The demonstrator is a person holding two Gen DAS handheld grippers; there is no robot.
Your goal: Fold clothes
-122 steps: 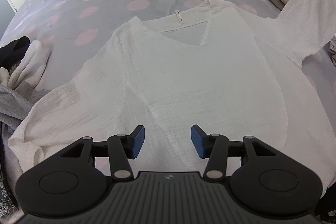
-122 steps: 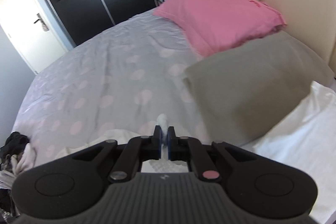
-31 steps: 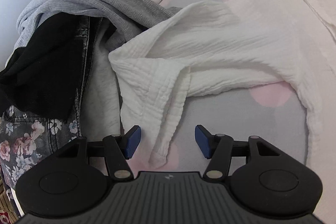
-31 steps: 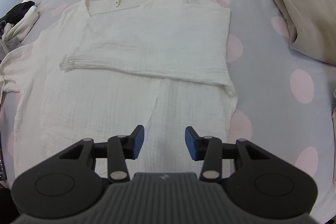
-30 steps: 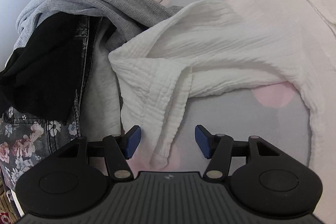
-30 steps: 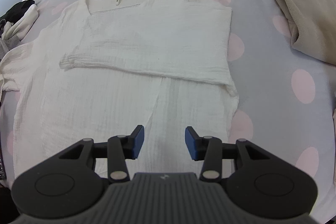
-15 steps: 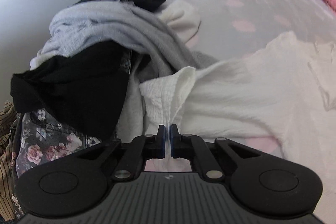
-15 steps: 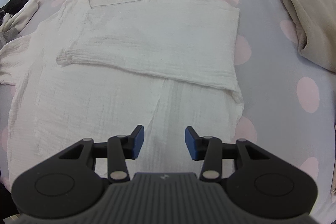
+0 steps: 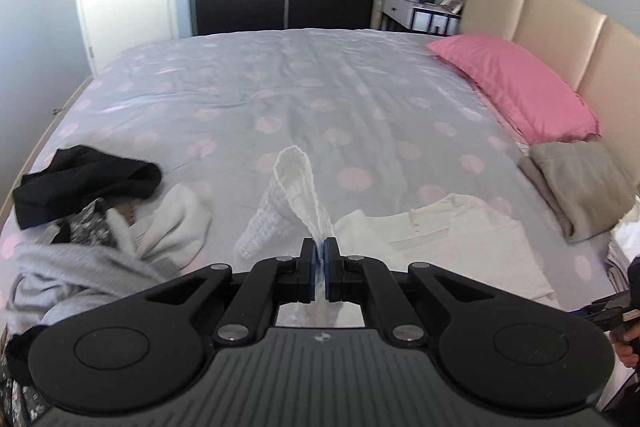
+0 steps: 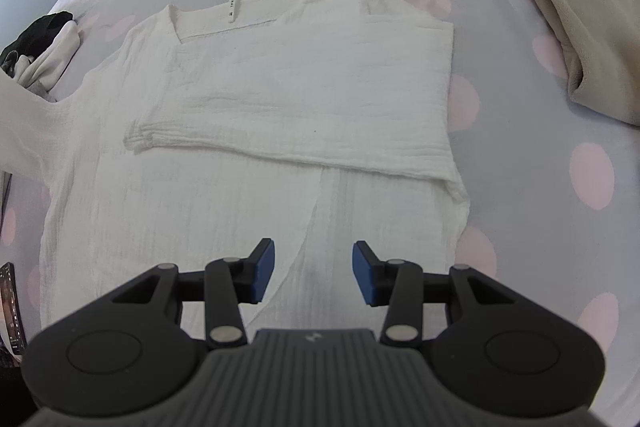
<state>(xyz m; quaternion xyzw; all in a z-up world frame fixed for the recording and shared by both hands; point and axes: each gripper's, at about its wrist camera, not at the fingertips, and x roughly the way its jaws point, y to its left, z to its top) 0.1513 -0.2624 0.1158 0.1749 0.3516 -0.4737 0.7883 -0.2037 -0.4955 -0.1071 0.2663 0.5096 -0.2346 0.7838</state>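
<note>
Left claw (image 9: pixel 319 269) is clamped on the cuff of the white shirt's sleeve (image 9: pixel 290 199), lifted above the bed (image 9: pixel 320 99); right claw (image 10: pixel 313 277) hangs open over the shirt (image 10: pixel 260 131), which lies flat with its other sleeve folded across. Risks: the thin cuff could slip free, or dragging might rumple the body or snag the clothes pile (image 9: pixel 88 227). No containers are visible.

The white blouse (image 10: pixel 280 115) is crinkled, matt gauze cloth (finely ridged), lying on a smooth polka-dot bedsheet (image 10: pixel 560 227).
</note>
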